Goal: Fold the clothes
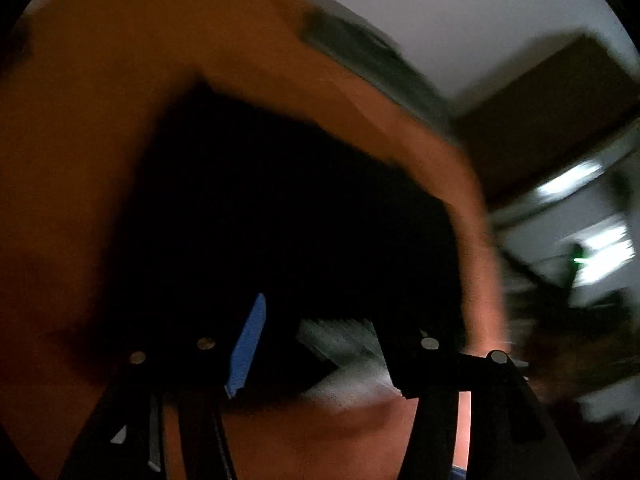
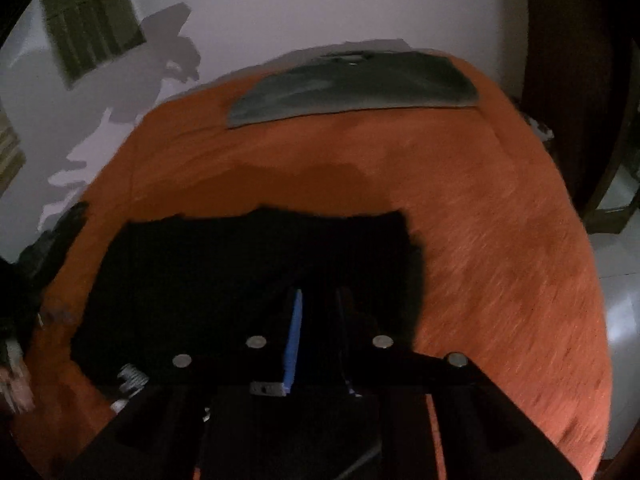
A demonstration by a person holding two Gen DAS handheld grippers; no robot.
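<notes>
A black garment [image 2: 256,264] lies flat, folded into a rough rectangle, on the orange bed cover [image 2: 480,200]. My right gripper [image 2: 320,300] hangs just above its near edge with a narrow gap between the blue pad [image 2: 295,328] and the other finger; the gap is dark and I cannot make out cloth in it. In the blurred left wrist view the same black garment [image 1: 280,208] fills the middle. My left gripper [image 1: 320,312] stands wide open over its near edge with nothing pinched. A grey folded garment [image 2: 352,84] lies at the far side of the bed.
A white wall rises behind the bed. Dark wooden furniture [image 2: 560,80] stands to the right, with pale floor [image 2: 616,300] below it. A dark heap [image 2: 52,240] sits at the bed's left edge. The left wrist view shows blurred brown furniture [image 1: 560,120].
</notes>
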